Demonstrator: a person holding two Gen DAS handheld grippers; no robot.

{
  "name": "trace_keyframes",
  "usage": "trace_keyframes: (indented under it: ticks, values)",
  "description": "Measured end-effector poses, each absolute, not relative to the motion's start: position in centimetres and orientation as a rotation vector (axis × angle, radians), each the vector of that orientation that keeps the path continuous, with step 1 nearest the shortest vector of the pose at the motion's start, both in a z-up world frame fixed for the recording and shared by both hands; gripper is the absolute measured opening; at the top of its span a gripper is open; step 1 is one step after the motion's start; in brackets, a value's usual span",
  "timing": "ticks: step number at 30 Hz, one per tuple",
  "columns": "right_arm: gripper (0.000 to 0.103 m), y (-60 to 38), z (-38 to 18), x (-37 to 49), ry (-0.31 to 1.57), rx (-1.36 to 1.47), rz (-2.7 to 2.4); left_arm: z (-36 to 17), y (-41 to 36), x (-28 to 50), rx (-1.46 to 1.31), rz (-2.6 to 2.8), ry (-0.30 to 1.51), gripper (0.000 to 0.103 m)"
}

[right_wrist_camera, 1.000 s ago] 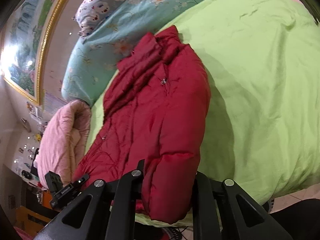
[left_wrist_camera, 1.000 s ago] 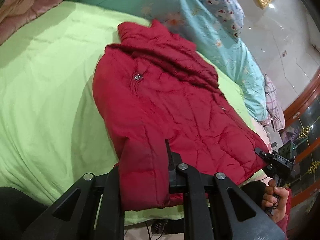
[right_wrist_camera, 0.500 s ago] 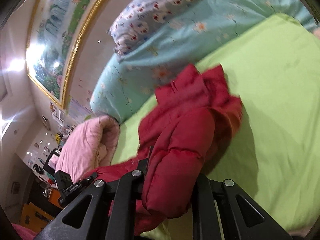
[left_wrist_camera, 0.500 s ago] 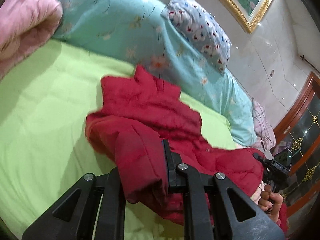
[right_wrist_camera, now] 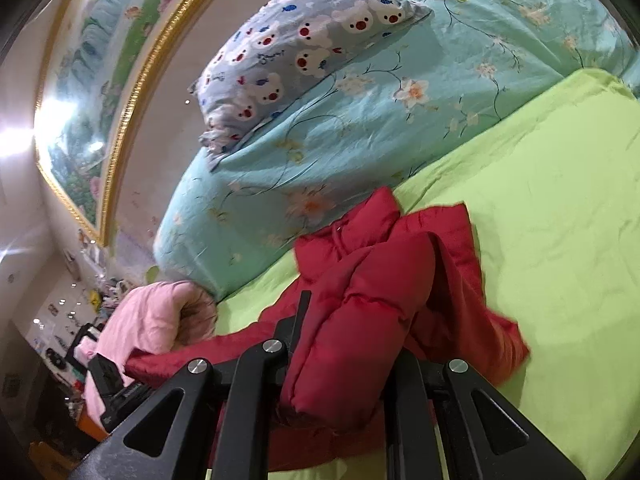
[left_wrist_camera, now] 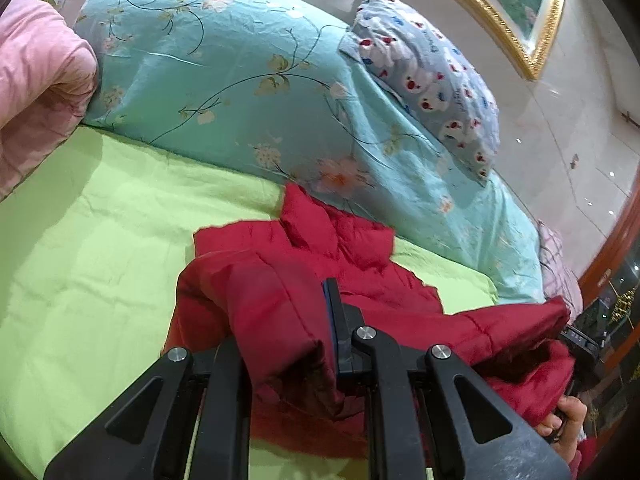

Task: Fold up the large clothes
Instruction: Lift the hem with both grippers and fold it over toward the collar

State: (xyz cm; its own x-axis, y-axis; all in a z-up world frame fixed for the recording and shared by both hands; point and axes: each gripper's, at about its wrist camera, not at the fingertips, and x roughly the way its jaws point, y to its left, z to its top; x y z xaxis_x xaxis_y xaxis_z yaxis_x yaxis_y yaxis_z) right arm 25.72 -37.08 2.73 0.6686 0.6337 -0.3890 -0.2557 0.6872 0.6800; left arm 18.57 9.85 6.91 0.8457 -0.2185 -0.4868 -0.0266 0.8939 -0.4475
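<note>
Mid-fold: your left gripper (left_wrist_camera: pixel 286 344) and right gripper (right_wrist_camera: pixel 348 354) clamp the red jacket (left_wrist_camera: pixel 352 264) hem (both lifted); next, lay it onto the collar.

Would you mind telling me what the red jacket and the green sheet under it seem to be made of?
Red jacket: looks like a smooth synthetic shell, perhaps nylon or polyester, over soft filling; it is stitched into puffy quilted sections and has a slight sheen. Green sheet: looks like a matte woven fabric, likely cotton or a blend, lying in fine, soft creases without shine.
</note>
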Motion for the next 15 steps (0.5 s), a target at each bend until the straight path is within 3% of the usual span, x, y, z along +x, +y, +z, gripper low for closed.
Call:
trace_keyframes:
  ticks: [15]
  values:
    - [0.012, -33.9, -0.5, 40.5, 0.741, 0.573, 0.406, 4.1, 10.9, 33.6, -0.464, -0.013, 0.672, 0.012]
